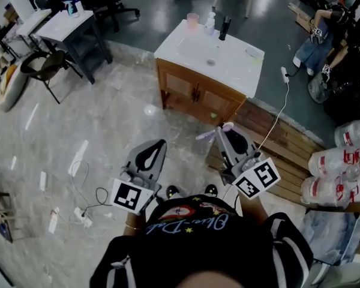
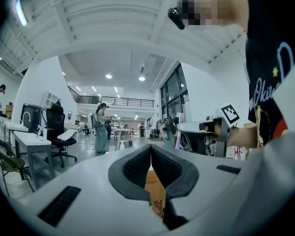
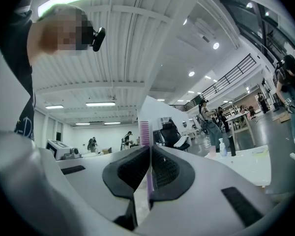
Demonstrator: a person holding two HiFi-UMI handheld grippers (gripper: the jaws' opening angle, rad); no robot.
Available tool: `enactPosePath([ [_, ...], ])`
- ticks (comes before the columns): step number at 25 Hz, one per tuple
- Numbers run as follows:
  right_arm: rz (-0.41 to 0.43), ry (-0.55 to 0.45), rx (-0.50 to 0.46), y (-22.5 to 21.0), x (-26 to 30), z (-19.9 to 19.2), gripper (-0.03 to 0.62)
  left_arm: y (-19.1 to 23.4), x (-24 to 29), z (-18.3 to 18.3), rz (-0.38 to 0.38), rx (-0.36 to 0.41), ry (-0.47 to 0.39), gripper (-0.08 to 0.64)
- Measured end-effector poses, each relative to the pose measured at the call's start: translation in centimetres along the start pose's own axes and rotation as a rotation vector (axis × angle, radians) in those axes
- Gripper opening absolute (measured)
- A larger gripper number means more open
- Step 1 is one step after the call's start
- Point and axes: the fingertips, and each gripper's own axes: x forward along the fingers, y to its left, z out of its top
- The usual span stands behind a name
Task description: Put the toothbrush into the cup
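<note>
Squarely between the fingers (image 3: 132, 169) of the right gripper (image 3: 149, 149), the toothbrush (image 3: 144, 132).

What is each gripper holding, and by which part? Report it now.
The right gripper is shut on the pale purple plastic toothbrush, clamping its handle, with the bristle head clear of the jaws. The left gripper is shut on nothing.

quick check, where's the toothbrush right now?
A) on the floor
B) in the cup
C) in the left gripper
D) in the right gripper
D: the toothbrush is clamped in the right gripper, bristles sticking out past its fingers; the left gripper is shut on nothing, and the cup stands away on the sink counter.
</note>
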Motion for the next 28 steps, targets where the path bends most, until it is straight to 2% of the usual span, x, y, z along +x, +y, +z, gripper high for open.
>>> enactPosePath([
  [7, -0.020, 0.015, -0.004, 1.7, 1.1, -1.4, 0.011, 2.3, -1.6, -1.1, -0.002, -0.013, -0.001, 0.002],
  [14, -0.036, 0.020, 0.031, 0.1, 2.3, -2.0, 0.011, 3.4, -0.5, -1.6, -0.001, -0.025, 0.002, 0.002],
  [23, 0.046, -0.017, 0.041, -3.0, 9.2, -1.7, 0.011, 8.2, 1.9, -1.0, 0.089, 0.005, -0.003, 0.002],
  [28, 0.069, -0.034, 0.058, -6.2, 12.9, -1.2, 0.011, 11.2, 5.2, -0.4, 0.124, 0.019, 0.004, 0.002],
])
